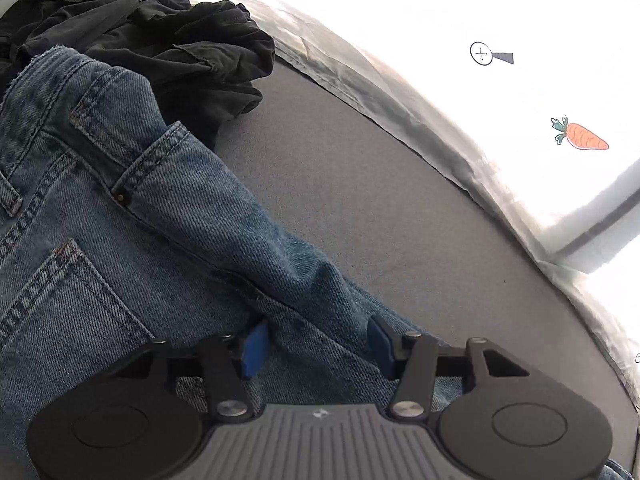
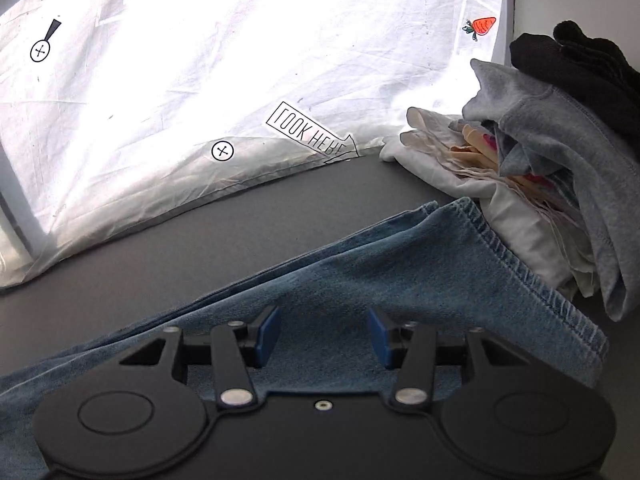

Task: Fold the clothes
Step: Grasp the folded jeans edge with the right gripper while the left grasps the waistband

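Faded blue jeans (image 1: 132, 216) lie flat on the grey table (image 1: 360, 200), waistband and pockets under the left claw (image 1: 316, 344) and hemmed leg end (image 2: 480, 256) under the right claw (image 2: 324, 336), both spread apart above the denim, dark garments (image 1: 160, 44) heaped at far left.

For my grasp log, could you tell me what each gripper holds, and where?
Nothing: the left gripper and right gripper are both open above the jeans.
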Motion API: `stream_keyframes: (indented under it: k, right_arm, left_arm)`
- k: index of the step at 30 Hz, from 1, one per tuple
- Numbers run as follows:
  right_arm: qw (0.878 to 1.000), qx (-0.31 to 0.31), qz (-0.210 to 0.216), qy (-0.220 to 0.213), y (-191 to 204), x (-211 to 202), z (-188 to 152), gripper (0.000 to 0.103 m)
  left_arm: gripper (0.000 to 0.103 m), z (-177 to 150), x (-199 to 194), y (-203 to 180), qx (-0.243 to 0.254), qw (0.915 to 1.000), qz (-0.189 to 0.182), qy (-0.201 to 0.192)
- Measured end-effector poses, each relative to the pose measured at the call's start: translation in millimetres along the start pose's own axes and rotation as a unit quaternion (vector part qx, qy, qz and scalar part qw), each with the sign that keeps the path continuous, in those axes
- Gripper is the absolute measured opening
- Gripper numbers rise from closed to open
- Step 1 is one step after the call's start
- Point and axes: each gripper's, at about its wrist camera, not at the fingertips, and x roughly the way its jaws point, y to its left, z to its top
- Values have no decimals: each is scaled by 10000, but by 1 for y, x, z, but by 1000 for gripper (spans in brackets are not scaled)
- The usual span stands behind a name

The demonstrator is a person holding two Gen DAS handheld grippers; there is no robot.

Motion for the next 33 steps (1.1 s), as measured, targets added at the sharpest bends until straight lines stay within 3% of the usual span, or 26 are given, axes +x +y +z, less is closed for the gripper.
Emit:
stream_keyframes:
  k: [2,3,6,15,17,21,24,29,33]
  right_arm:
    - [10000,-65,11,56,4,5,-3,49]
    - [9999,-99,4,78,5,5,-4,49]
    - [9998,-176,-40,119,4,4,-8,49]
    - [9995,1,-277,173,-23,-5,-14,49]
    - [9993,93,-328,177,-30,-7,-15,49]
    - [9993,233,-260,99,-40,-11,-15,53]
    - [9984,554,-82,102,-48,-3,-6,59]
    - [9938,1068,285,136,-44,21,17,61]
    - [9800,1880,358,545,-43,55,29,64]
  left_arm:
    - [23,0,0,8,-115,9998,-129,-102]
    - [9,0,0,12,-207,9994,-232,-129]
    - [1,9,0,14,-289,9985,-384,-268]
    - [0,59,16,-19,468,9940,19,-992]
    - [0,74,23,-10,362,9954,138,-875]
    - [0,89,8,-4,415,9956,-123,-832]
    - [5,73,-1,-14,865,9937,-237,-667]
    - [33,24,8,-24,1308,9908,-176,-308]
    - [42,1,10,-28,1528,9872,-29,-447]
